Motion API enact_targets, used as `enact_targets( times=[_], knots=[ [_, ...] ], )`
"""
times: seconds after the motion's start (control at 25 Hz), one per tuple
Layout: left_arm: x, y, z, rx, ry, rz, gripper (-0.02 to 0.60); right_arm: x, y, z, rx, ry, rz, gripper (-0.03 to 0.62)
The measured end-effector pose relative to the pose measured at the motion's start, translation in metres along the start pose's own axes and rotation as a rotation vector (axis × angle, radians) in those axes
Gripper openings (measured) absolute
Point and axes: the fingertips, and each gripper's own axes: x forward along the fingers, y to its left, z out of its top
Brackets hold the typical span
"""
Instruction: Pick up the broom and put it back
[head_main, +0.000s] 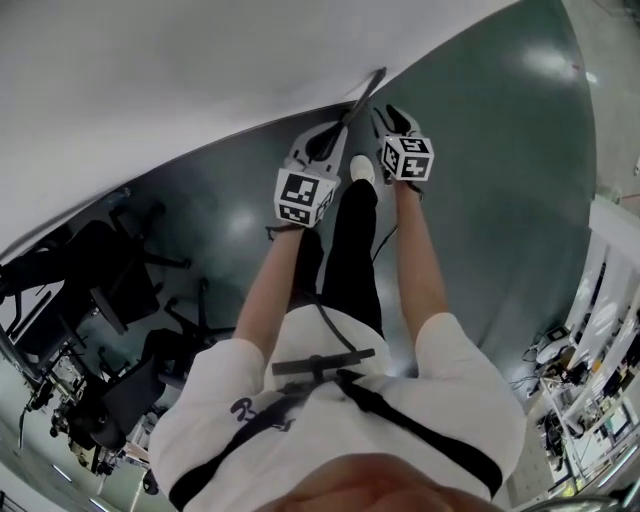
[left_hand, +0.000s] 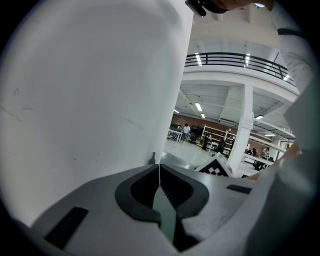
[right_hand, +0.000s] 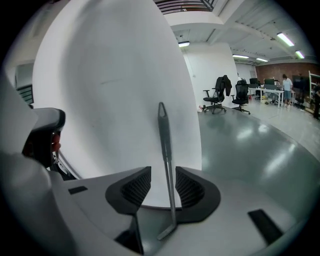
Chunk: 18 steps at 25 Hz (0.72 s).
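We found the broom (right_hand: 165, 150) standing against the white wall (right_hand: 110, 90), its handle between the parted fingers of the right gripper (right_hand: 162, 189) and not gripped. The left gripper (left_hand: 159, 187) had its fingers closed on nothing. We judged the return essentially complete, with only withdrawal left.

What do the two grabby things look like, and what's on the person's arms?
Both are pale grey plastic. The left gripper and the right gripper each carry a white cube with black square markers. Their fingers are dark and ribbed. The arms are bare below short white sleeves. Black straps cross the shirt.
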Motion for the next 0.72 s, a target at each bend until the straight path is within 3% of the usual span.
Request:
enact_targets(
  times=[0.28, 0.72],
  knots=[
    [0.006, -0.001, -0.023, 0.005, 0.009, -0.034, 0.014, 0.060, -0.019, -0.008, -0.068, 0.019, 0.065, 0.155],
    [-0.007, 0.001, -0.036, -0.037, 0.004, -0.022, 0.014, 0.090, -0.017, -0.005, -0.131, 0.048, 0.155, 0.152]
  ],
)
